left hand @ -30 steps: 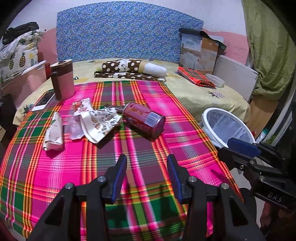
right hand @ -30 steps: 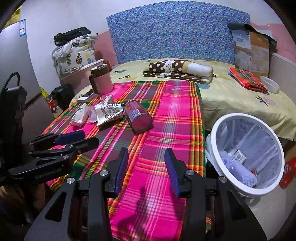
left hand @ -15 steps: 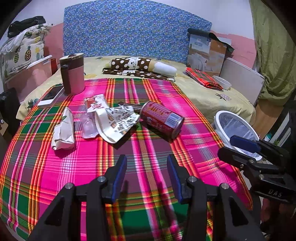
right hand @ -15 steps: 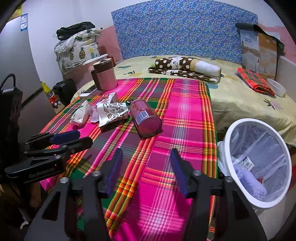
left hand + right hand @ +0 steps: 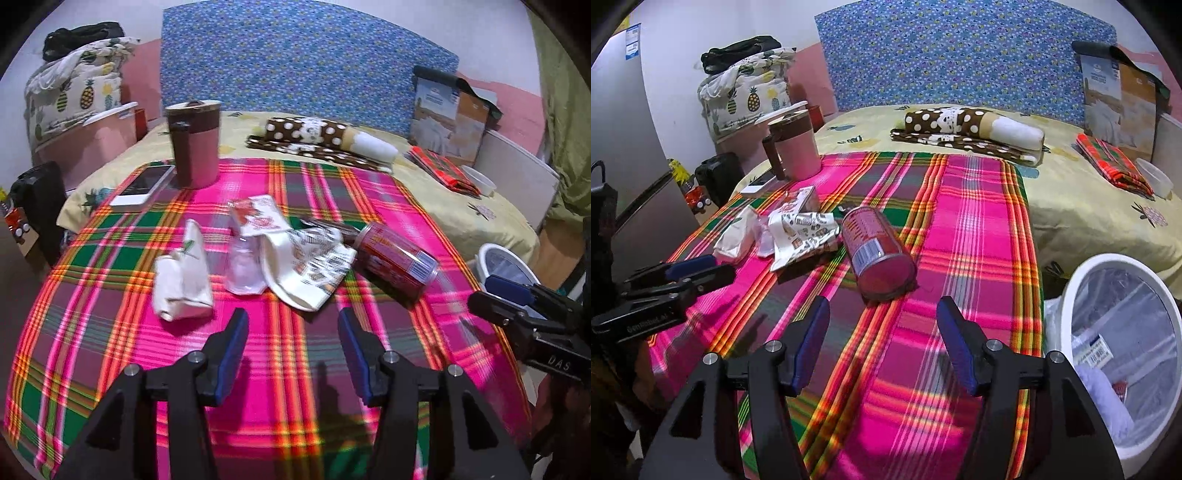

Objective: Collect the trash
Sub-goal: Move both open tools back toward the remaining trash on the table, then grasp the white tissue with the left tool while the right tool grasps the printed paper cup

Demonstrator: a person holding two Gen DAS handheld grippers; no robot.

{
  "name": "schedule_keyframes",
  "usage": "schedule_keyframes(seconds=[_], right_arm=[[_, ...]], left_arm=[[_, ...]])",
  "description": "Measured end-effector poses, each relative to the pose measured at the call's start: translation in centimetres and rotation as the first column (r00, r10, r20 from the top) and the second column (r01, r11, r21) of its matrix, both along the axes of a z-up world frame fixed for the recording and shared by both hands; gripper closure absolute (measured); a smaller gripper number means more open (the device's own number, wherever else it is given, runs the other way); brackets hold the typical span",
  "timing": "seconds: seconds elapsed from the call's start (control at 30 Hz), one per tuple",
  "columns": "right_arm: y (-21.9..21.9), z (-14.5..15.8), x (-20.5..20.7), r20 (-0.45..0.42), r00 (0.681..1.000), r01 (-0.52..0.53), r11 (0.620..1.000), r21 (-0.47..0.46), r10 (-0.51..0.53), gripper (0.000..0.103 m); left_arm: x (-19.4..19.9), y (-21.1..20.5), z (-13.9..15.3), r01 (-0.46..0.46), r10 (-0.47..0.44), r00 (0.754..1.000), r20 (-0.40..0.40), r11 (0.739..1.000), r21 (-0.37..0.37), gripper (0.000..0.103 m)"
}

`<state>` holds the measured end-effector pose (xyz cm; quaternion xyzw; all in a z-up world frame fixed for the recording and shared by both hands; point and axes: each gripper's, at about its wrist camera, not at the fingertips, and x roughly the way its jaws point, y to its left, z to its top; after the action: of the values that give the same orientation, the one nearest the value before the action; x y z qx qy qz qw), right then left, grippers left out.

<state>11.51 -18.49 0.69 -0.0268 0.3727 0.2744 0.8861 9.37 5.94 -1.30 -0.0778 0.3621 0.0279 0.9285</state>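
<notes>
Reaching with the right hand-held gripper (image 5: 882,341) wide and empty, left hand-held gripper (image 5: 291,341) opening empty, I risk rolling the can (image 5: 877,253) off the bed (image 5: 1089,210).

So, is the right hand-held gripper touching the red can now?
Apart. In the right wrist view, the right hand-held gripper has both fingers short of the red can, with a strip of plaid cloth visible between them.

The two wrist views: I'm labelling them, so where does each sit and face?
Left wrist: on the left gripper, facing down across the plaid cloth at the wrappers; its opening jaws and the right gripper show.
Right wrist: on the right gripper, facing the red can and bin; the left gripper shows.
Shared: can, wrappers, bin.
</notes>
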Motion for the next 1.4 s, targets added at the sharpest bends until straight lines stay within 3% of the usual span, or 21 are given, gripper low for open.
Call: schedule_keyframes(seconds=[0.27, 0.63, 0.7, 0.73, 0.83, 0.93, 1.4], right_arm=[[0.4, 0.0, 1.2, 0.007, 1.000, -0.013, 1.000, 0.005, 0.013, 0.041], [2.0, 1.0, 0.8, 0.027, 0.999, -0.048, 0.999, 0.015, 0.047, 0.041], [2.6, 1.3, 0.7, 0.027, 0.998, -0.062, 0.998, 0.020, 0.061, 0.041], [2.8, 1.4, 0.7, 0.024, 0.998, -0.066, 0.997, 0.025, 0.066, 0.041], [3.6, 1.3, 0.7, -0.002, 0.996, -0.087, 0.995, 0.039, 0.087, 0.041], [5.0, 0.9, 0.7, -0.027, 0.993, -0.115, 0.993, 0.042, 0.116, 0.041], [9.3, -2.0, 2.7, -0.200, 0.974, -0.094, 0.994, 0.059, 0.104, 0.060]], left_arm=[[0.8, 3.5, 0.1, -0.103, 0.102, 0.995, 0.018, 0.994, 0.025, 0.044], [2.7, 6.5, -2.2, -0.181, 0.181, 0.983, -0.035, 0.983, 0.008, 0.043], [3.0, 6.7, -2.7, -0.180, 0.180, 0.983, -0.048, 0.984, 0.006, 0.051], [3.1, 6.7, -2.9, -0.175, 0.175, 0.983, -0.054, 0.985, 0.004, 0.061], [3.0, 6.7, -2.9, -0.152, 0.152, 0.987, -0.046, 0.988, 0.000, 0.077], [2.6, 6.7, -2.8, -0.127, 0.127, 0.991, -0.036, 0.992, -0.016, 0.088], [0.7, 8.1, -2.5, -0.103, 0.103, 0.995, -0.005, 0.992, -0.071, 0.091]])
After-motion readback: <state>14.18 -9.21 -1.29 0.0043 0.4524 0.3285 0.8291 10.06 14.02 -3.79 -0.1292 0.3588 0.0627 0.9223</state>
